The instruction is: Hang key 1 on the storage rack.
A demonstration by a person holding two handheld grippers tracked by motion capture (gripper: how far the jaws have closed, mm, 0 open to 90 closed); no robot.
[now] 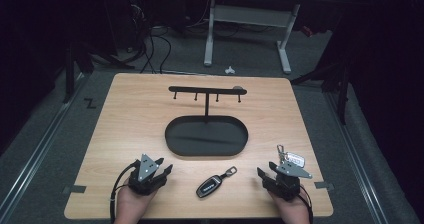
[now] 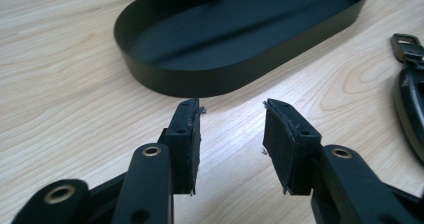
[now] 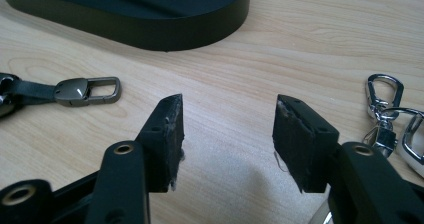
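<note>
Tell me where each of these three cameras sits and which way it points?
High view: above the near edge, looking forward and down on the pale wooden table; both forearms, the left tool and the right tool show.
Left gripper view: rides the left tool, looking along its open jaws.
Right gripper view: rides the right tool, looking between open jaws, silver key ring beside.
Shared: both gripper views show the black oval metal tray and the black car key fob.

High view: fixed overhead, near side of the table (image 1: 125, 109), facing forward and down, far out. Both gripper views ride low, close to the wood, looking along their own jaws. All three share the black oval tray (image 1: 172, 146) (image 2: 200, 81) (image 3: 165, 34).
</note>
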